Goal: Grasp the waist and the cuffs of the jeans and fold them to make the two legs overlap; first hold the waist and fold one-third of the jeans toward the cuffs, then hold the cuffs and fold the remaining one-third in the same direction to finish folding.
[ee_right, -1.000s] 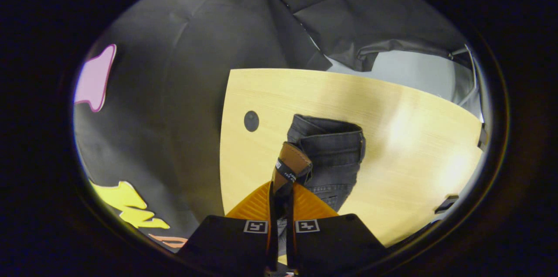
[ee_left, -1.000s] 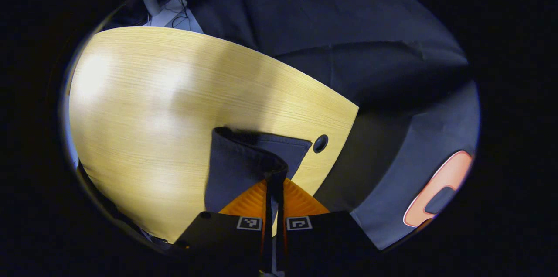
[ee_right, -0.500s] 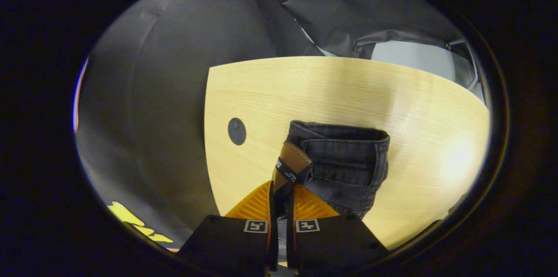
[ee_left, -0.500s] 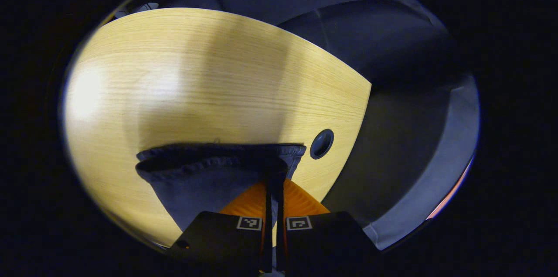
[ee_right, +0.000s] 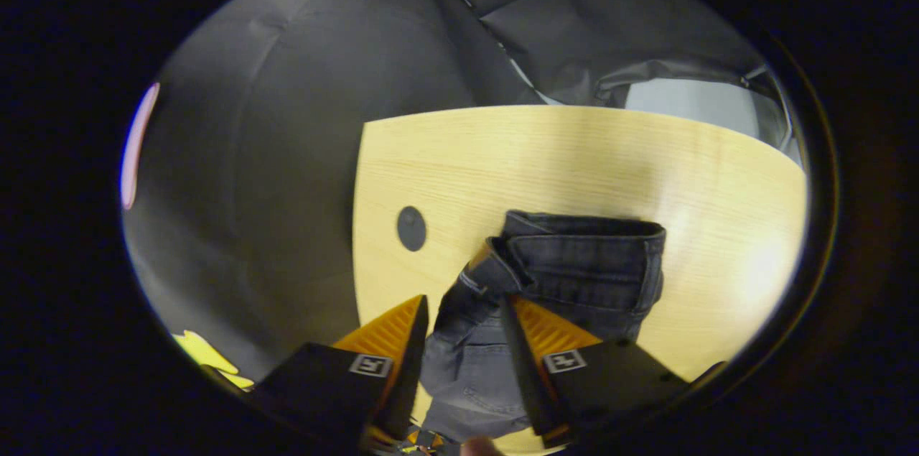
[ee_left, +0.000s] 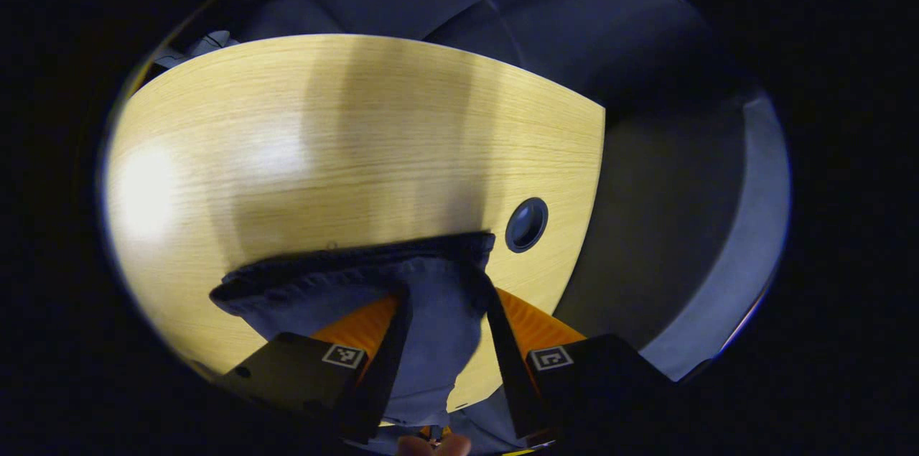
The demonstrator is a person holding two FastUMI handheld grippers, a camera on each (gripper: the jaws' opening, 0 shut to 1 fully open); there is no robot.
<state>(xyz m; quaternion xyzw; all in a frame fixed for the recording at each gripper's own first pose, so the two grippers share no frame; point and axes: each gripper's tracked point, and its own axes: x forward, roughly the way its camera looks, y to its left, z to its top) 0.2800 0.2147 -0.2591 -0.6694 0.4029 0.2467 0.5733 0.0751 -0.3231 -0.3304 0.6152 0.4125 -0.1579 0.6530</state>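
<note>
Left gripper view looks across the wooden table [ee_left: 287,140], where the jeans [ee_left: 431,298] lie near the edge beside a round cable hole [ee_left: 526,224]. The cuffs [ee_left: 344,269] rest flat, stacked one on the other, probably so the legs overlap. The left gripper [ee_left: 445,327] stands spread, denim loose between its fingers. In the right gripper view, the waist [ee_right: 589,255] lies folded, and the right gripper [ee_right: 463,330] is likewise parted, apparently letting go.

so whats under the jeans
The wooden table lies under the jeans; its bare top shows all around them, with a round hole beside. The tabletop directly beneath the fabric is covered, so anything there cannot be seen.
</note>
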